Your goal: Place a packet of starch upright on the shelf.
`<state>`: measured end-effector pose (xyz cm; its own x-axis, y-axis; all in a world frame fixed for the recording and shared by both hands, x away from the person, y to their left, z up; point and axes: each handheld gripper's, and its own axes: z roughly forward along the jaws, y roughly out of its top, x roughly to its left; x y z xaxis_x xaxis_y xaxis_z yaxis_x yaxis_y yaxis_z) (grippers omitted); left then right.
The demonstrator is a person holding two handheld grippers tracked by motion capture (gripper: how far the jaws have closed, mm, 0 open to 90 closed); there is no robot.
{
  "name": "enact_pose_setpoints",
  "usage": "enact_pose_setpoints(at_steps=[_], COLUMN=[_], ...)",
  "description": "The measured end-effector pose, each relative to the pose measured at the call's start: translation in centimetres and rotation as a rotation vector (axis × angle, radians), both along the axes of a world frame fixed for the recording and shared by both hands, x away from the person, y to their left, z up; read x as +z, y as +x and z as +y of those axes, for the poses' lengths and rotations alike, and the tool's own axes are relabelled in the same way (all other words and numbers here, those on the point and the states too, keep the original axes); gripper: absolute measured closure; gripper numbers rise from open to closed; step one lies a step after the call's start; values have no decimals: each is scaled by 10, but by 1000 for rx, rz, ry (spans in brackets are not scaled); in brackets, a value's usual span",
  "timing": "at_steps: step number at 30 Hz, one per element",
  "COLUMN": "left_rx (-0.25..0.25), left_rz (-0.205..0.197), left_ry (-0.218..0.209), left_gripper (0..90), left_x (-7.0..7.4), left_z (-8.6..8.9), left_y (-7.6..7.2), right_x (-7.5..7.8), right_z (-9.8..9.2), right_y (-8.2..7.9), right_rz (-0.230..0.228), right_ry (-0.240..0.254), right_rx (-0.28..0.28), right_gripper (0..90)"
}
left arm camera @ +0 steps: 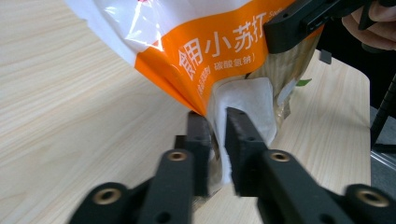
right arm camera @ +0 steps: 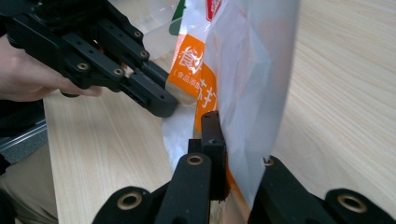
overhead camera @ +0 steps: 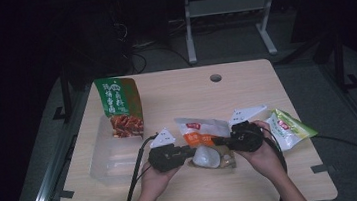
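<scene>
A white and orange pouch point(overhead camera: 200, 128) with a clear lower end is held up off the table between both grippers. In the high view my left gripper point(overhead camera: 192, 152) pinches its lower left part and my right gripper point(overhead camera: 218, 140) grips its right side. In the left gripper view the jaws point(left arm camera: 217, 123) are shut on the white bottom corner of the pouch point(left arm camera: 210, 51). In the right gripper view the gripper point(right arm camera: 233, 135) clamps the pouch's edge point(right arm camera: 252, 70). One jaw is hidden behind the film. The left gripper point(right arm camera: 159, 100) reaches in from the upper left.
A clear plastic bin point(overhead camera: 103, 163) sits at the table's left, with a green snack bag point(overhead camera: 121, 106) standing in its far end. A green and white bag point(overhead camera: 287, 129) lies at the right. A cable hole point(overhead camera: 216, 78) is near the far edge.
</scene>
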<state>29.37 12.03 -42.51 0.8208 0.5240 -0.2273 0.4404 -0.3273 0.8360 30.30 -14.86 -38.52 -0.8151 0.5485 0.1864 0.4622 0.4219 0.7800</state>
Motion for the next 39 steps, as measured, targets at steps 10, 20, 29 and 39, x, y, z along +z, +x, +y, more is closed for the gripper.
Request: enact_pose_setpoints(at_steps=[10, 20, 29, 39], left_rx=[-2, -24, -89, -109], left_rz=[-38, -65, -80, -89], left_ry=[25, 83, 129, 146], left_gripper=[658, 499, 366, 313], left_x=[5, 2, 4, 0], left_z=[13, 21, 28, 37], left_y=[-21, -41, -62, -70], right_x=[7, 22, 37, 52], right_z=[-3, 10, 19, 32], right_y=[-4, 1, 7, 14], right_rz=[13, 15, 11, 3], right_ry=[31, 10, 30, 60], right_rx=[-15, -41, -37, -17], right_gripper=[895, 895, 896, 896])
